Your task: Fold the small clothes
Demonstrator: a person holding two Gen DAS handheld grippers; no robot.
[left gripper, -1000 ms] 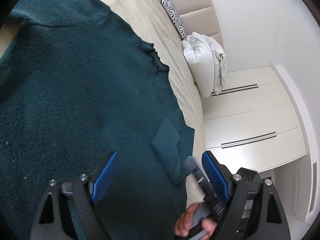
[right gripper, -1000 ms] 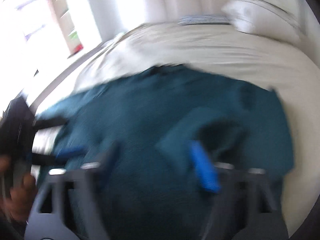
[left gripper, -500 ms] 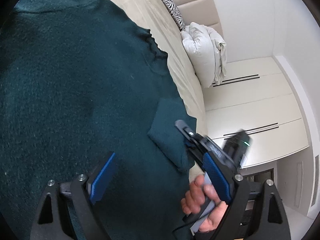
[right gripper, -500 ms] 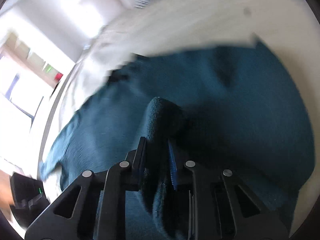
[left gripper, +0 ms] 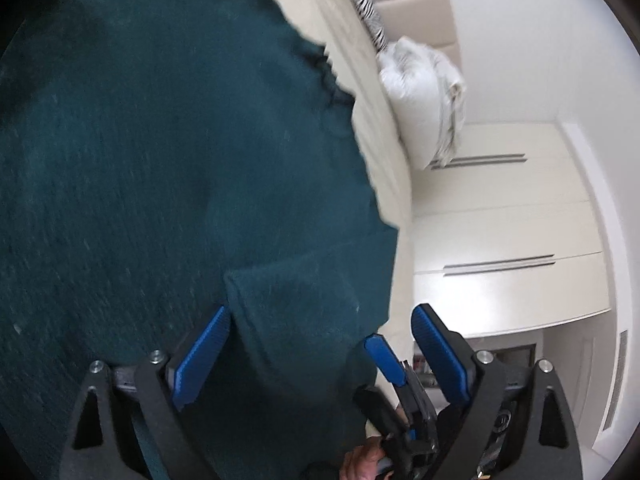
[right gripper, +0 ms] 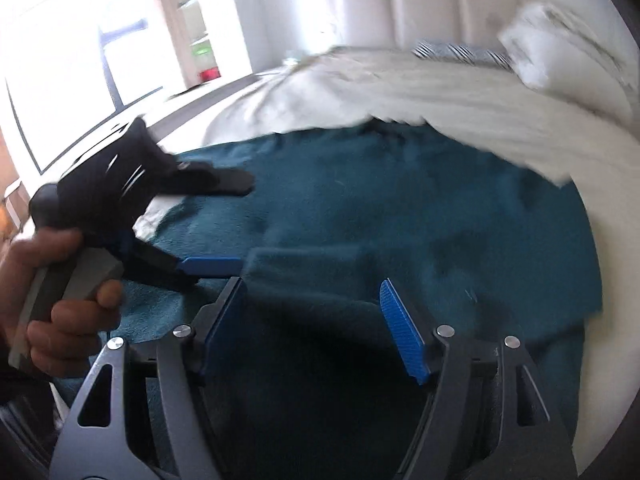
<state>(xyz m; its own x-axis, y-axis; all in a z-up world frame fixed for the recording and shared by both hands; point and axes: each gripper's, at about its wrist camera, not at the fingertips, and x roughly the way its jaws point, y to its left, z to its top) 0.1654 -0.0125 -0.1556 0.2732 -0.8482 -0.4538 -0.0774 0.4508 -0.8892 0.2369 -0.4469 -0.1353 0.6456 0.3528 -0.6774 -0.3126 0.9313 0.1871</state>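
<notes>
Dark teal garment (left gripper: pixel 168 168) lies spread flat across the bed (right gripper: pixel 420 92); fabric is a fuzzy, napped knit, with a ragged dark edge at the far side where it meets the cream bedding. A folded-over flap (left gripper: pixel 296 304) with a squared corner sits on top of the garment near its right edge, a thick double layer with a soft rounded crease. My left gripper (left gripper: pixel 320 344) has its jaws opening, blue ribbed pads spread wide, with the flap lying between them; I can't see the pads pressing on it. My right gripper (right gripper: pixel 316 320) is also opening, pads apart, the flap's edge between them and close to the left pad; whether that pad touches the cloth I can't tell. In the right wrist view the left gripper comes in from the left, my hand (right gripper: pixel 60 304) wrapped round its grey handle, one blue pad just beside the flap's corner. Bedding is pale, slightly rumpled. At the padded, panelled headboard (right gripper: pixel 424 8): a zebra-striped cushion (left gripper: pixel 366 8) and a bunched white duvet (left gripper: pixel 428 96). Glossy white wardrobe doors (left gripper: pixel 504 240) with slim bar handles beyond the bed. Both views are motion-blurred.
</notes>
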